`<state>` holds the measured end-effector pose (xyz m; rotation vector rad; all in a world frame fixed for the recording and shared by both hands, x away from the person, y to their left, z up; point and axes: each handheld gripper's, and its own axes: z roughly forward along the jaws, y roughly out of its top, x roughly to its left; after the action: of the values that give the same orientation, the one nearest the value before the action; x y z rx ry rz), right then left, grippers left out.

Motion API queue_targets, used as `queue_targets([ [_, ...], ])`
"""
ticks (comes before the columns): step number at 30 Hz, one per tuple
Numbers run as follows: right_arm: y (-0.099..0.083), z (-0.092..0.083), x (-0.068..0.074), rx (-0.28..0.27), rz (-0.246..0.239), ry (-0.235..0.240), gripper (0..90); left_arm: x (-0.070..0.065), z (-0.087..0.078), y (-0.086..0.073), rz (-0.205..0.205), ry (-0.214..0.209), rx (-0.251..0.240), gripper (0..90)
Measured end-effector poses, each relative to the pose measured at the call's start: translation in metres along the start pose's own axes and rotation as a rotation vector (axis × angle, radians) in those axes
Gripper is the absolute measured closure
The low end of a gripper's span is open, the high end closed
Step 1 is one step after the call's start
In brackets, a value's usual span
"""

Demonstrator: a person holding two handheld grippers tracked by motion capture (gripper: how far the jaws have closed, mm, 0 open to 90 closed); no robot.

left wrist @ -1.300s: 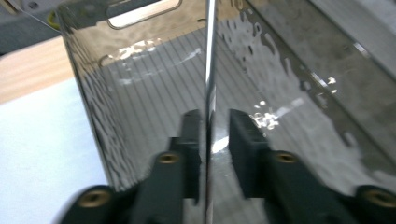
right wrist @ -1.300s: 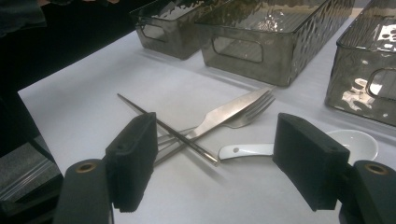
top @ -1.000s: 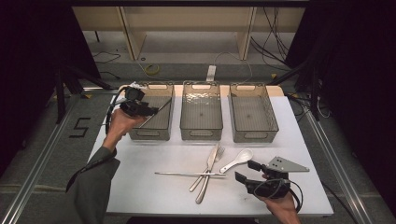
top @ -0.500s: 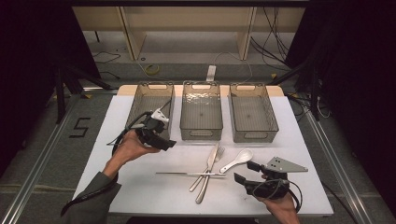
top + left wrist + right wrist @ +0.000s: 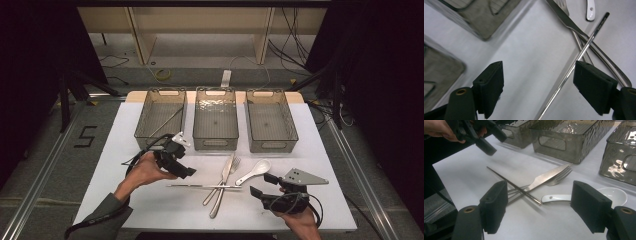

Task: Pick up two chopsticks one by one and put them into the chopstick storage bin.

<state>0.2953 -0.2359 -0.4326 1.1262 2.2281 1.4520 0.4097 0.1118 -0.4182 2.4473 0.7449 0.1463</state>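
Note:
A metal chopstick (image 5: 200, 186) lies across the handles of a knife (image 5: 227, 167) and a fork (image 5: 220, 200) at the table's front middle. A white spoon (image 5: 255, 170) rests just right of them. My left gripper (image 5: 182, 165) hovers open above the chopstick's left end. Its view has the chopstick (image 5: 584, 48) running up between the jaws, closer to the right one, toward the knife (image 5: 564, 17). My right gripper (image 5: 261, 185) sits open near the front right, facing the chopstick (image 5: 519, 189), knife (image 5: 546, 177), fork (image 5: 560, 178) and spoon (image 5: 616, 195).
Three clear bins stand in a row at the back: the left bin (image 5: 160, 91) holds a second chopstick (image 5: 167, 122), while the middle bin (image 5: 216, 145) and right bin (image 5: 272, 146) look empty. White table (image 5: 115, 165) extends on the left.
My left gripper came back from over the left bin, down toward the chopstick on the table. The chopstick it carried now lies in that bin. The right gripper has stayed put.

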Motion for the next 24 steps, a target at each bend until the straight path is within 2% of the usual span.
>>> queue_targets([
  [8,0.000,0.000,-0.001,0.001,-0.001,-0.003,30.7,-0.014,0.017,-0.002,0.060,-0.026,0.070,27.4],
  [16,0.000,0.000,-0.001,0.004,0.002,-0.004,30.7,-0.023,0.025,-0.003,0.098,-0.049,0.096,34.4],
  [24,0.000,0.000,0.000,0.004,0.003,-0.006,30.8,-0.032,0.037,-0.004,0.139,-0.071,0.148,40.3],
])
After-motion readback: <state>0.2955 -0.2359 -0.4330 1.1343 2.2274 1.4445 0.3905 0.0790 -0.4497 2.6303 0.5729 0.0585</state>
